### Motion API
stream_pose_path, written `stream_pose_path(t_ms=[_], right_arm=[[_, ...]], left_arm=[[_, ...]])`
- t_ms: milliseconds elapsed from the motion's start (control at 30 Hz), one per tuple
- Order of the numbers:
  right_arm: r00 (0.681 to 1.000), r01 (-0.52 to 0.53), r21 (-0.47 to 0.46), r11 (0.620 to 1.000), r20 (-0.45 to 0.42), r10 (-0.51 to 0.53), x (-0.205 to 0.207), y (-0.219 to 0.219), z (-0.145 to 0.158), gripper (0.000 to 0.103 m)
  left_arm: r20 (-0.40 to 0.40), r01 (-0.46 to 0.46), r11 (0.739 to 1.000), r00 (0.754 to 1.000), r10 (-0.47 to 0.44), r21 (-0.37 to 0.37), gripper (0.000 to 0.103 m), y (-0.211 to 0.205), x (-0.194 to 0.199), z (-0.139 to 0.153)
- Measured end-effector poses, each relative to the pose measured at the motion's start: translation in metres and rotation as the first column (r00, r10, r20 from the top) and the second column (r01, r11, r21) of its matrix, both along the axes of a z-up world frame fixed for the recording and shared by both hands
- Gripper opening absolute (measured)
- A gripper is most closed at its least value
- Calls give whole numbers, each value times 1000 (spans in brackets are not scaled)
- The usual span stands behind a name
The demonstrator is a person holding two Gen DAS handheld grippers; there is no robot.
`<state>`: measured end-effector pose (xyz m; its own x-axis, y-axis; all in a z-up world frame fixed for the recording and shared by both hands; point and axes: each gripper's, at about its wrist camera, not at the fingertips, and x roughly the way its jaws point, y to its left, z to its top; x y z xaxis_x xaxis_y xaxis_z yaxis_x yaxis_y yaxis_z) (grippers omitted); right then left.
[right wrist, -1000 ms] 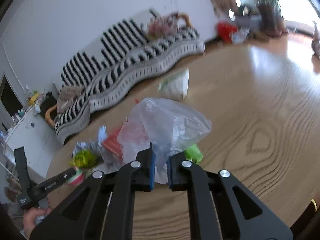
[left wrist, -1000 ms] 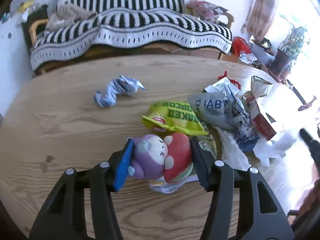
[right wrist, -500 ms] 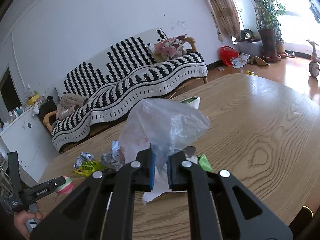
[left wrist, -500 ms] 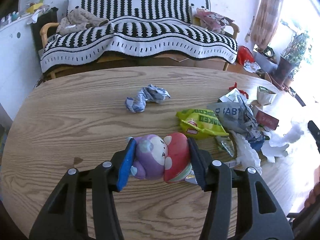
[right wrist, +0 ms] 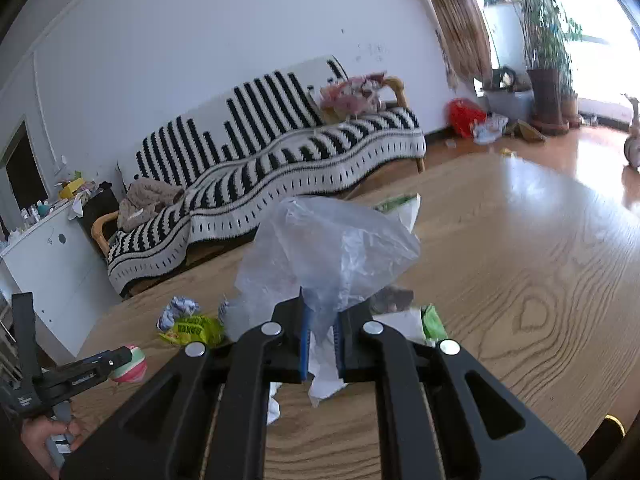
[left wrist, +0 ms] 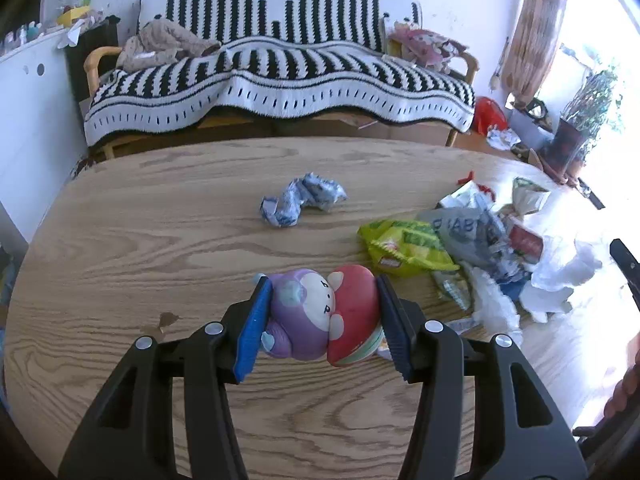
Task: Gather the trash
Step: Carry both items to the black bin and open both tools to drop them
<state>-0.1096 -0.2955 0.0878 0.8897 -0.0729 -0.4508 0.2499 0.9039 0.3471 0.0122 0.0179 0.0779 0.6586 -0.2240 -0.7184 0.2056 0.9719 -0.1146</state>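
My left gripper [left wrist: 320, 320] is shut on a purple and red plush toy [left wrist: 320, 316] and holds it above the wooden table [left wrist: 160, 248]. My right gripper [right wrist: 320, 340] is shut on a clear plastic bag [right wrist: 324, 248], lifted above the table. A trash pile lies at the table's right: a yellow-green snack bag [left wrist: 404, 246], grey wrappers [left wrist: 476, 228], white paper [left wrist: 560, 276]. A crumpled blue-white wrapper [left wrist: 302, 202] lies alone further back. In the right wrist view the left gripper [right wrist: 116, 360] with the toy [right wrist: 130, 364] shows at lower left.
A sofa with a black-and-white striped blanket [left wrist: 280, 80] stands behind the table. A white cabinet [left wrist: 24, 92] is at left. Potted plants [right wrist: 548, 72] and floor litter [right wrist: 484, 128] are at right. A small stain [left wrist: 166, 320] marks the table near the left gripper.
My left gripper has lifted and drawn back with the toy, away from the trash pile. My right gripper has risen with the plastic bag; both stay shut.
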Motion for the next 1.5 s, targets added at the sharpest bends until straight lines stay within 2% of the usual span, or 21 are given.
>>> stream_pose_path(t_ms=[167,233,333,400,500,567,633,733,767,833,867,933,1000,1033,1100,1167,1267,1400,1433,1467,1500], right_arm=[[995,17,-13,1000,104,-15,-22,-2,28,10],[990,21,-11,1000,142,-20,-40,-7,44,10],[983,45,-20,999,180,-41,-81,-27,68,10],[979,78,-35,996,191,-70,-116,-45,79,10],[988,103,-51,993,121,-96,-169,-82,83,10],[991,129,-44,991,43,-127,-203,-111,74,10],[986,166,-50,985,-22,-167,-233,-135,62,10],[962,231,-53,971,-137,-237,-274,-171,28,10],[954,241,-42,970,-172,-245,-281,-178,16,10],[919,253,-1,967,-311,-241,-294,-196,-30,10],[892,258,18,966,-389,-231,-299,-204,-61,10],[851,272,60,960,-480,-211,-306,-211,-104,10],[817,296,106,949,-543,-194,-312,-215,-143,10],[802,307,117,944,-567,-190,-315,-217,-158,10],[784,318,129,939,-594,-184,-317,-218,-177,10],[771,320,148,936,-615,-166,-318,-220,-192,10],[765,329,165,930,-624,-160,-315,-220,-200,10],[757,334,156,930,-632,-166,-303,-218,-200,10],[755,338,155,928,-634,-169,-305,-218,-200,10],[752,341,157,927,-637,-169,-304,-218,-201,10],[751,343,171,924,-640,-161,-304,-219,-201,13]], left_arm=[[105,11,997,994,-4,-70,51,-11,-25,36],[145,50,993,989,-35,-105,51,-27,-43,58],[160,170,977,976,-149,-128,52,-64,-75,78],[165,270,954,954,-249,-126,52,-102,-103,88],[141,394,911,915,-377,-118,53,-157,-143,83],[93,448,883,894,-439,-140,53,-188,-163,70],[19,504,847,861,-509,-168,53,-226,-182,45],[-104,576,796,794,-598,-186,53,-279,-209,-7],[-171,600,773,756,-632,-203,53,-301,-220,-36],[-282,624,750,695,-661,-220,53,-329,-236,-86],[-331,640,736,660,-674,-221,52,-344,-246,-112],[-385,673,716,621,-683,-184,52,-360,-259,-149],[-418,728,674,577,-702,-129,52,-372,-270,-176],[-436,746,660,567,-699,-87,52,-377,-272,-187],[-458,755,650,551,-698,-81,52,-384,-267,-200],[-461,767,639,550,-696,-51,52,-392,-266,-206],[-467,772,632,537,-703,-63,52,-394,-267,-211],[-481,789,613,523,-704,-40,53,-399,-273,-219],[-475,793,609,523,-707,-33,55,-397,-278,-214],[-470,796,604,526,-709,-20,63,-398,-280,-215],[-467,803,597,524,-712,-8,75,-399,-284,-215]])
